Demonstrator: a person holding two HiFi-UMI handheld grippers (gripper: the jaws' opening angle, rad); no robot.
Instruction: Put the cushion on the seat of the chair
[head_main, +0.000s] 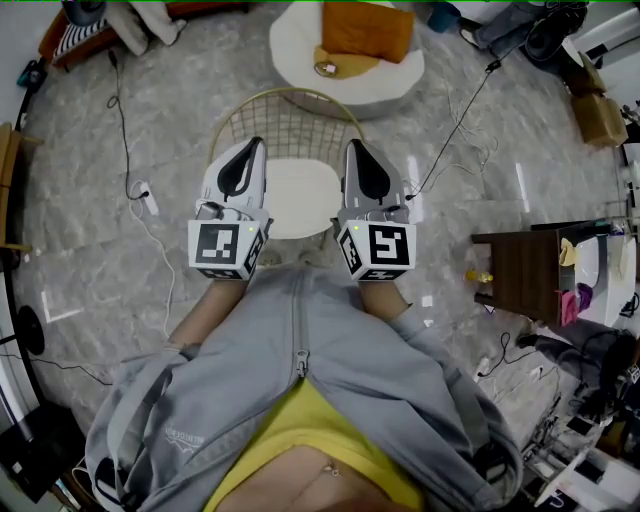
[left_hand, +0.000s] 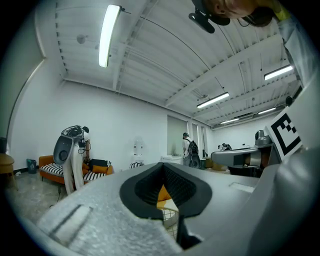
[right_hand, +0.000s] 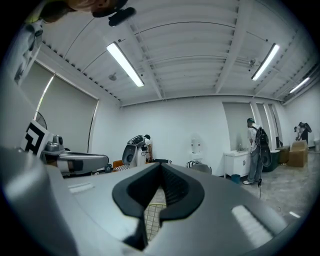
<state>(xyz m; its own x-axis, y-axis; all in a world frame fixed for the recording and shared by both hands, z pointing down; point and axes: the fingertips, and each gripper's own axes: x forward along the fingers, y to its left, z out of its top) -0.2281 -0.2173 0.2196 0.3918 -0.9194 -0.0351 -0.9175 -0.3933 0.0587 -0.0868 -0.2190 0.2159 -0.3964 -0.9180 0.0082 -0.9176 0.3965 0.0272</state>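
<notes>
Head view: my left claw (head_main: 243, 160) and right claw (head_main: 362, 165) are closed, empty; the orange square fabric cushion (head_main: 367, 30) lies beyond the gold wire chair (head_main: 285, 125), on a round white pouf (head_main: 395, 85); probably light, squashy; I'd pinch opposite edges.

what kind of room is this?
Probably a lab or studio staged as a living room: wire chair, orange cushion and striped sofa, but loose cables and strip lights.

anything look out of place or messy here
Nothing spilled or broken. The orange cushion lies on the white pouf beyond the wire chair, not on its seat, and a loose cable trails across the floor.
</notes>
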